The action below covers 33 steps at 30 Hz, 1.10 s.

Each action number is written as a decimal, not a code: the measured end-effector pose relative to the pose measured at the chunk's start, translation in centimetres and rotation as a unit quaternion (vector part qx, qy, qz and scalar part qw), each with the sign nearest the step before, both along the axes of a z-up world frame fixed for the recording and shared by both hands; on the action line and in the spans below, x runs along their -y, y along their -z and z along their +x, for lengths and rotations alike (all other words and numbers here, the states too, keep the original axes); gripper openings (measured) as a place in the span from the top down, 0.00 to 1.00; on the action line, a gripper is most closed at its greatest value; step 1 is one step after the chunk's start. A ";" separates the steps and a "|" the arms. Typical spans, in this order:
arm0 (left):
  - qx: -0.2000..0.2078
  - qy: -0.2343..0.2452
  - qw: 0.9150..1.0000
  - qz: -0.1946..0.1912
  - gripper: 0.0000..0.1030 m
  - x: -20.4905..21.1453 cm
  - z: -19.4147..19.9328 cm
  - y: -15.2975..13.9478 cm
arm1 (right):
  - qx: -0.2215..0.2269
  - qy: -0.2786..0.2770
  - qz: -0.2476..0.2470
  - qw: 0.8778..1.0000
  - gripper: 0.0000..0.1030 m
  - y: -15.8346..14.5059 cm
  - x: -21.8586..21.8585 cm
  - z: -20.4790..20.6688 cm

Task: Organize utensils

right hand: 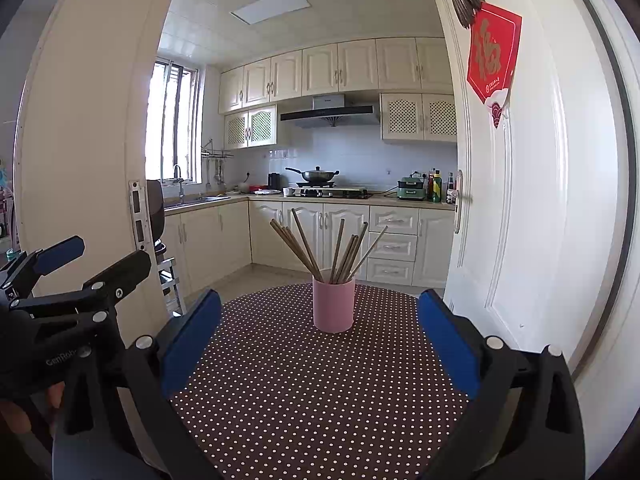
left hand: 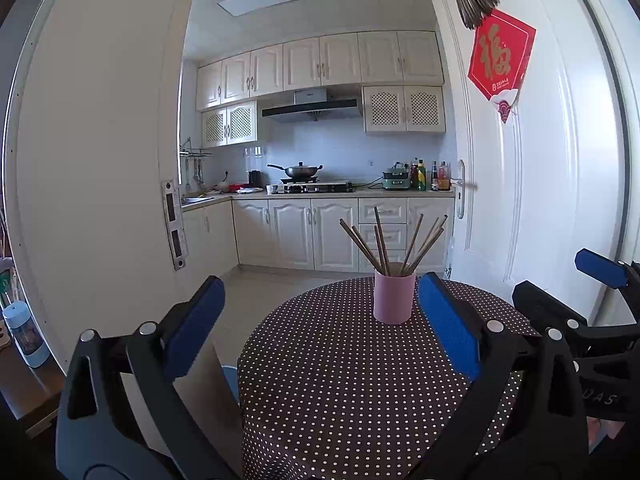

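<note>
Spread blue fingers (right hand: 192, 332) before pink cup (right hand: 333, 305)

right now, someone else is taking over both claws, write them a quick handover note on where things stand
Left claw: open, holding nothing, raised above the near side of the table.
Right claw: open, holding nothing, level with the left one.
Pink cup: upright on the polka-dot table, toward its far side, ahead of both claws and touched by neither.
Chopsticks: all standing in the cup, fanned out; none seen loose on the table.
Done: judging by this, the chopsticks are gathered in the cup.
Left: nothing loose in view; check beyond the frame before stopping.
</note>
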State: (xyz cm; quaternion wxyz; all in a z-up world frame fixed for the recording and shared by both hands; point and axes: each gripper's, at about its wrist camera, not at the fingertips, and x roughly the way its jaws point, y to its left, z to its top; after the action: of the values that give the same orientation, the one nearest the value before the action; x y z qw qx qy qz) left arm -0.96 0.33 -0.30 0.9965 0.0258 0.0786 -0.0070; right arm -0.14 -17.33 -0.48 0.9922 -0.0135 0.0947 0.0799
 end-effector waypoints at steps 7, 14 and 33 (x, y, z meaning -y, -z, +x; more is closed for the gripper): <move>0.000 0.000 1.000 0.001 0.07 -0.1 0.0 0.0 | -0.001 0.000 -0.001 1.000 0.08 0.1 -0.1 -0.1; -0.001 -0.001 1.000 0.001 0.07 -0.1 0.1 0.0 | -0.004 0.000 0.000 1.000 0.08 0.2 0.0 0.0; -0.004 -0.002 1.000 0.004 0.07 0.0 0.2 0.1 | -0.006 0.000 0.001 1.000 0.08 0.3 0.2 0.0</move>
State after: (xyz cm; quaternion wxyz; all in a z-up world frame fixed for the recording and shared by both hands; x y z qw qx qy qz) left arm -0.78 0.36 -0.38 0.9962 0.0292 0.0822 -0.0051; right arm -0.18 -17.53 -0.81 0.9916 -0.0122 0.1004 0.0803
